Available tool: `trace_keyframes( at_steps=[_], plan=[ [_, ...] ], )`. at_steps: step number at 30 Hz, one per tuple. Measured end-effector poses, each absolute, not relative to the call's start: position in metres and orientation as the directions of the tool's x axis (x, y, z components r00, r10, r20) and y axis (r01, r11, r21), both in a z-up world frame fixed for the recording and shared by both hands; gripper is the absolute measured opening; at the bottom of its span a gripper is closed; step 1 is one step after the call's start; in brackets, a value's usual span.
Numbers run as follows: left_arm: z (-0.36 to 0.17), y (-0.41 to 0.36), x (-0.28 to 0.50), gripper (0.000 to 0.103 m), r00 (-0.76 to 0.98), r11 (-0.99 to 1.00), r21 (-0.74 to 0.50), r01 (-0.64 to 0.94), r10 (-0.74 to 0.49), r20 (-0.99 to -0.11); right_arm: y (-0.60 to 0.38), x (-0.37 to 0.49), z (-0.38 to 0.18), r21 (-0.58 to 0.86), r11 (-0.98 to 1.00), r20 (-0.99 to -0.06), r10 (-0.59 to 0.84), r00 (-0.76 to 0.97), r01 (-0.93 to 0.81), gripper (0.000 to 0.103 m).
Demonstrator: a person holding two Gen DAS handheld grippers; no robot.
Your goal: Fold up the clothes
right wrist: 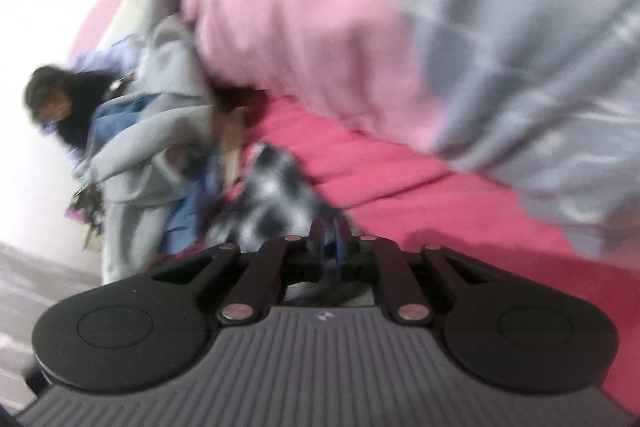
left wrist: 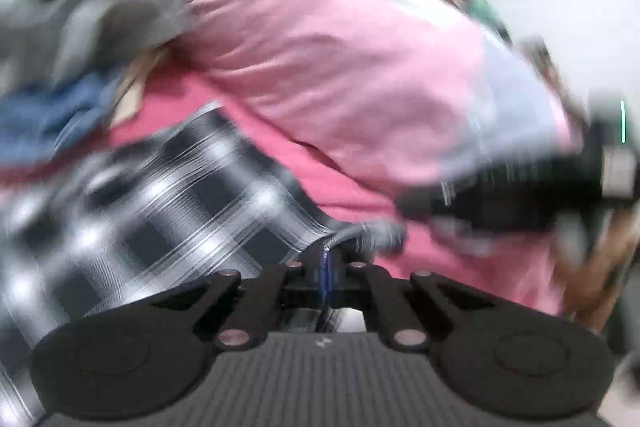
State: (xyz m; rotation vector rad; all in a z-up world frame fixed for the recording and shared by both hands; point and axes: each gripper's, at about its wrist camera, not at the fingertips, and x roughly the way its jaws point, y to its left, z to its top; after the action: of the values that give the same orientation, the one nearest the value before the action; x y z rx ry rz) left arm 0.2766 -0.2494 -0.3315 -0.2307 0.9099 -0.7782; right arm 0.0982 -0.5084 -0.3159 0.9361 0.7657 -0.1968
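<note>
Both views are motion-blurred. A black-and-white plaid cloth [left wrist: 160, 195] spreads over the lower left of the left wrist view. Its hem runs into my left gripper [left wrist: 329, 255], which is shut on it, blue pads together. At the right of that view, the black body of the right gripper [left wrist: 520, 195] hangs over the bed. In the right wrist view the same plaid cloth [right wrist: 272, 187] bunches up just ahead of my right gripper [right wrist: 330, 233]. Its pads are nearly together on a fold of the cloth.
The bed has a deep pink sheet [right wrist: 400, 179], with a pale pink and grey-blue blanket [right wrist: 300, 7] heaped behind. A grey garment [right wrist: 152, 131] and blue denim [right wrist: 112, 119] are piled at the left. A person in a dark top [right wrist: 80, 107] is beyond them.
</note>
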Motion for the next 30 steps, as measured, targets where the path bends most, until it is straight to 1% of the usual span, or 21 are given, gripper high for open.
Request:
trace_keyframes(
  at_steps=[1, 2, 4, 5, 6, 8, 9, 10, 11, 12, 14, 17, 19, 20, 21, 24, 27, 28, 29, 30],
  plan=[
    [-0.330, -0.241, 0.283, 0.002, 0.370, 0.706, -0.533, 0.466, -0.703, -0.607, -0.509, 0.096, -0.321, 0.641, 0.587, -0.691, 0.160, 0.705, 0.495, 0.017],
    [-0.327, -0.232, 0.289, 0.002, 0.372, 0.697, -0.571, 0.435, -0.716, -0.591, -0.507, 0.095, -0.328, 0.630, 0.576, -0.716, 0.170, 0.677, 0.521, 0.030],
    [-0.321, -0.221, 0.298, 0.002, 0.379, 0.682, -0.616, 0.393, -0.731, -0.567, -0.503, 0.096, -0.342, 0.615, 0.547, -0.755, 0.200, 0.624, 0.568, 0.035],
    [-0.319, -0.217, 0.303, 0.002, 0.378, 0.672, -0.637, 0.378, -0.740, -0.556, -0.501, 0.097, -0.350, 0.611, 0.528, -0.769, 0.220, 0.600, 0.590, 0.043],
    [-0.316, -0.214, 0.307, 0.002, 0.377, 0.663, -0.652, 0.368, -0.747, -0.547, -0.498, 0.099, -0.357, 0.607, 0.509, -0.781, 0.240, 0.576, 0.611, 0.046],
    [-0.310, -0.213, 0.311, 0.002, 0.368, 0.649, -0.666, 0.368, -0.759, -0.537, -0.494, 0.107, -0.362, 0.618, 0.496, -0.772, 0.234, 0.591, 0.610, 0.054],
    [-0.308, -0.213, 0.313, 0.002, 0.364, 0.642, -0.673, 0.368, -0.765, -0.531, -0.492, 0.111, -0.365, 0.623, 0.490, -0.767, 0.230, 0.599, 0.610, 0.057],
    [-0.306, -0.212, 0.314, 0.002, 0.358, 0.634, -0.680, 0.368, -0.772, -0.526, -0.486, 0.116, -0.364, 0.597, 0.541, -0.780, 0.218, 0.587, 0.592, 0.058],
    [-0.304, -0.212, 0.314, 0.002, 0.352, 0.626, -0.688, 0.368, -0.778, -0.520, -0.480, 0.122, -0.362, 0.567, 0.592, -0.793, 0.204, 0.574, 0.572, 0.057],
    [-0.302, -0.212, 0.314, 0.002, 0.351, 0.622, -0.691, 0.369, -0.781, -0.516, -0.474, 0.128, -0.361, 0.535, 0.641, -0.805, 0.189, 0.562, 0.550, 0.054],
    [-0.298, -0.211, 0.310, 0.002, 0.350, 0.619, -0.691, 0.372, -0.784, -0.513, -0.451, 0.133, -0.354, 0.353, 0.822, -0.862, 0.101, 0.497, 0.446, 0.028],
    [-0.302, -0.212, 0.310, 0.002, 0.346, 0.626, -0.687, 0.370, -0.778, -0.524, -0.438, 0.126, -0.348, 0.212, 0.911, -0.890, 0.030, 0.455, 0.353, 0.026],
    [-0.303, -0.212, 0.309, 0.002, 0.344, 0.631, -0.683, 0.368, -0.775, -0.530, -0.443, 0.123, -0.342, 0.203, 0.903, -0.902, 0.022, 0.432, 0.378, 0.023],
    [-0.304, -0.212, 0.309, 0.002, 0.343, 0.632, -0.682, 0.368, -0.774, -0.532, -0.446, 0.121, -0.339, 0.225, 0.890, -0.898, 0.032, 0.438, 0.396, 0.020],
    [-0.304, -0.213, 0.308, 0.002, 0.342, 0.633, -0.679, 0.371, -0.773, -0.534, -0.450, 0.120, -0.336, 0.249, 0.876, -0.894, 0.043, 0.445, 0.414, 0.020],
    [-0.306, -0.217, 0.307, 0.002, 0.339, 0.639, -0.666, 0.385, -0.769, -0.542, -0.466, 0.120, -0.340, 0.382, 0.793, -0.860, 0.117, 0.497, 0.475, 0.022],
    [-0.309, -0.221, 0.303, 0.002, 0.333, 0.645, -0.654, 0.396, -0.764, -0.552, -0.469, 0.126, -0.356, 0.451, 0.735, -0.842, 0.162, 0.514, 0.506, 0.022],
    [-0.310, -0.222, 0.302, 0.002, 0.329, 0.644, -0.653, 0.398, -0.765, -0.553, -0.469, 0.124, -0.356, 0.437, 0.748, -0.847, 0.155, 0.509, 0.499, 0.012],
    [-0.310, -0.223, 0.301, 0.002, 0.325, 0.641, -0.656, 0.400, -0.768, -0.552, -0.467, 0.123, -0.355, 0.421, 0.763, -0.852, 0.147, 0.502, 0.490, 0.008],
    [-0.311, -0.223, 0.301, 0.002, 0.323, 0.639, -0.657, 0.399, -0.769, -0.552, -0.466, 0.121, -0.354, 0.405, 0.777, -0.857, 0.139, 0.496, 0.482, 0.006]
  ],
)
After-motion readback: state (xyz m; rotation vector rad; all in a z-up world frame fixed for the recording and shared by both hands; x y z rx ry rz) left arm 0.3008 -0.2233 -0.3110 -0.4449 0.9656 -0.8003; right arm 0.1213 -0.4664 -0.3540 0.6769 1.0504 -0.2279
